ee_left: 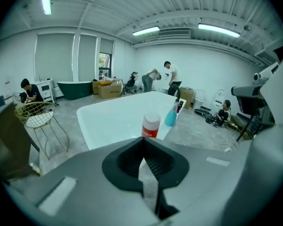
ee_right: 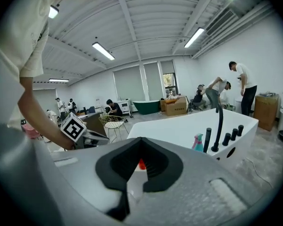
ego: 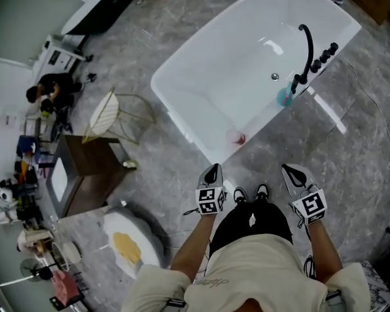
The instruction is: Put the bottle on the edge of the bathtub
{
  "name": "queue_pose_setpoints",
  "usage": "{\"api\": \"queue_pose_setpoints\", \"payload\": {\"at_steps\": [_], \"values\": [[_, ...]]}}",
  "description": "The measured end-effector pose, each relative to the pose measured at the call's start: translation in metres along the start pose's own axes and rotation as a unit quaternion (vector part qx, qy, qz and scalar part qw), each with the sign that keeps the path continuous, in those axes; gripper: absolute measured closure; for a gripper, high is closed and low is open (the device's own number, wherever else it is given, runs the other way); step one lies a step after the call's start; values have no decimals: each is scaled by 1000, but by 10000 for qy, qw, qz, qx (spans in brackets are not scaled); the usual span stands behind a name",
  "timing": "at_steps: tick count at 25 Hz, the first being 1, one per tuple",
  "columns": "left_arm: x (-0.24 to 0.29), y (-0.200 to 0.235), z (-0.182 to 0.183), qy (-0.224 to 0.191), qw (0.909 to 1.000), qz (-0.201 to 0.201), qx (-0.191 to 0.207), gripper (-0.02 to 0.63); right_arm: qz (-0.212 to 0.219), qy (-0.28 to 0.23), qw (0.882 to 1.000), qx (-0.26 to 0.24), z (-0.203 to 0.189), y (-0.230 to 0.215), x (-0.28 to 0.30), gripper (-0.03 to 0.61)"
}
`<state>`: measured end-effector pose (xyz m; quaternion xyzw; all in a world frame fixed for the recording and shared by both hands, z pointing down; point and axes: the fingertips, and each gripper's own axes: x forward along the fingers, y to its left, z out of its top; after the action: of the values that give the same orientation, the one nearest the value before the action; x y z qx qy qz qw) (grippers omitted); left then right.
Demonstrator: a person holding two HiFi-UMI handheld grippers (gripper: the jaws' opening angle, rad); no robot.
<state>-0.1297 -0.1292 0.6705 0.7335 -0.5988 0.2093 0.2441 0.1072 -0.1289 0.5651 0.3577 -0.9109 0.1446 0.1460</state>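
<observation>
The bottle point(ego: 235, 136) stands upright on the near rim of the bathtub point(ego: 227, 64). It is at one o'clock from the left gripper point(ego: 212, 172) and ten o'clock from the right gripper point(ego: 291, 171). Both grippers have their jaws together, empty and clear of the bottle.

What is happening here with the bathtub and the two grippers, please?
A person stands at the near end of the white bathtub and holds a gripper in each hand. The left gripper and the right gripper are both shut and empty, just short of the tub. The red bottle, which has a white cap, stands upright on the tub's near edge, and neither gripper touches it. A teal spray bottle stands near the black faucet.
</observation>
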Motion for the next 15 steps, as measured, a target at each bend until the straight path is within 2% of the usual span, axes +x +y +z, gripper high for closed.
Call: {"api": "queue_pose_setpoints", "payload": {"at_steps": [4, 7, 15], "values": [[-20, 12, 54, -409, 9982, 123, -426, 597, -38, -312, 9989, -359, 40, 2, 9, 578], [-39, 14, 86, -646, 9966, 33, -507, 598, -61, -495, 9970, -584, 67, 9, 9, 578], [-91, 7, 163, -1159, 9920, -480, 160, 597, -220, -1101, 9894, -926, 137, 34, 11, 578]]}}
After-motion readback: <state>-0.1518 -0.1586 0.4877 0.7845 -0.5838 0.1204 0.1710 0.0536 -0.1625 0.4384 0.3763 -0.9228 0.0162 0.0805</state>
